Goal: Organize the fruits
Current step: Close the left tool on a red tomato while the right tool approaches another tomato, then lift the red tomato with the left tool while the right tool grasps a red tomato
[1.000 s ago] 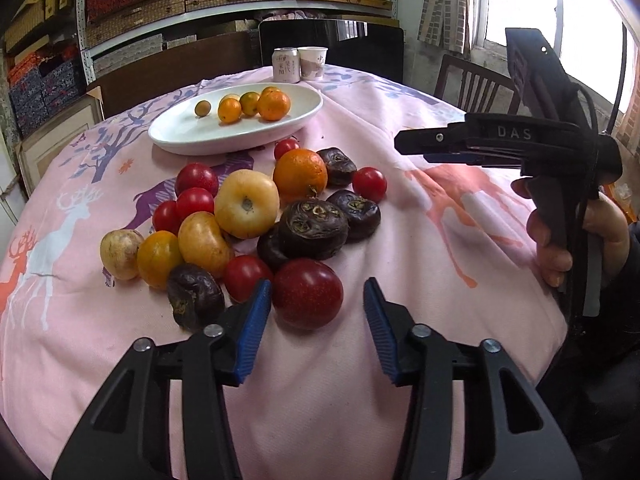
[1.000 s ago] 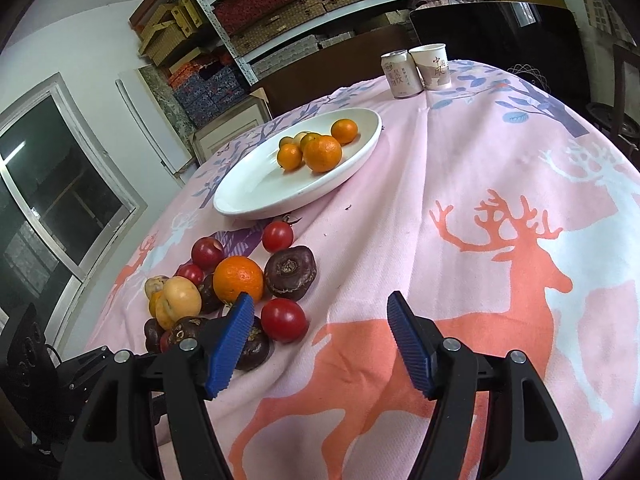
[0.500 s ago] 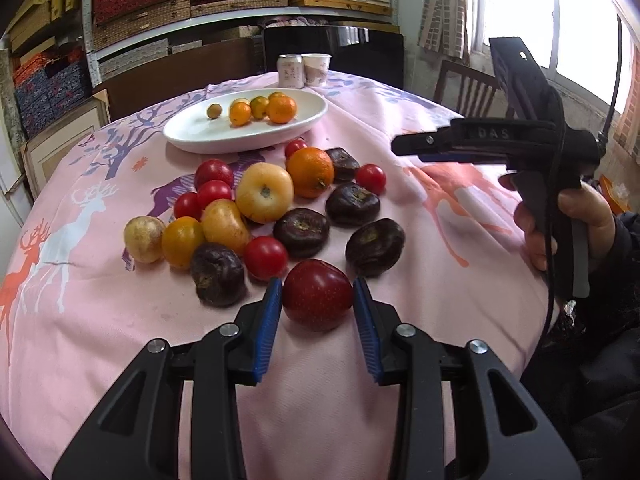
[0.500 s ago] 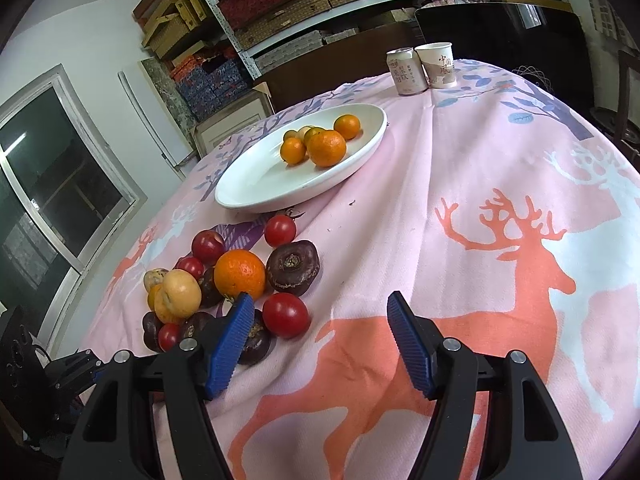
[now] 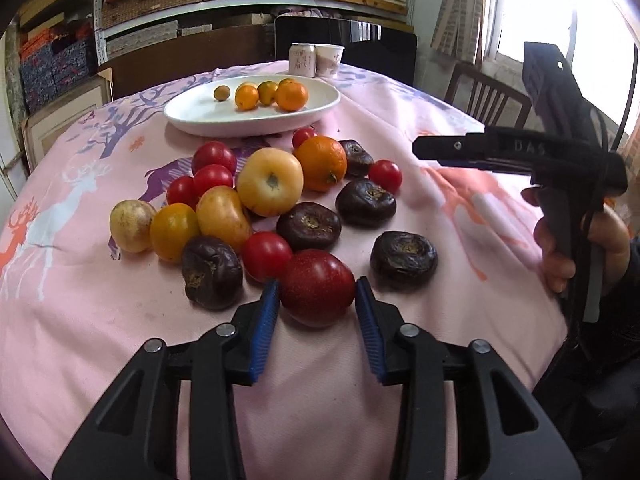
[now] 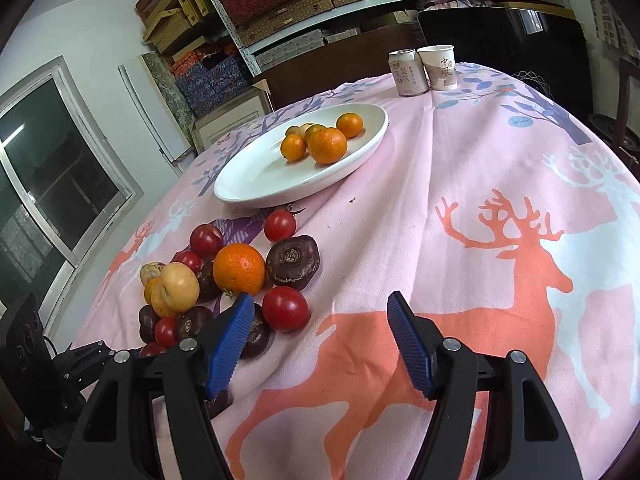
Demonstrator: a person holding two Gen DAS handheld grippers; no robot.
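Our left gripper (image 5: 316,304) has a round, dark red plum-like fruit (image 5: 317,287) between its blue ribbed pads, both pads touching the fruit's sides; its jaws are opening slightly at this moment, yet the pads are in contact with the skin. The fruit sits at the near edge of a loose pile on the pink deer-print tablecloth (image 5: 80,320), just beside a small red tomato (image 5: 265,255) and near a wrinkled dark purple flattened fruit (image 5: 403,259). Further back in the pile lie a large yellow tomato-shaped fruit (image 5: 270,186) and a big orange (image 5: 321,163). Beyond the pile stands a white oval ceramic plate (image 5: 224,114) holding several small oranges (image 5: 291,96), and behind it a drink can (image 5: 302,60) beside a paper cup (image 5: 329,59). Our right gripper (image 6: 320,338) hovers above the cloth with its jaws parted and nothing between them, just beside another red tomato (image 6: 285,308); a hand (image 5: 580,248) clasps its handle.
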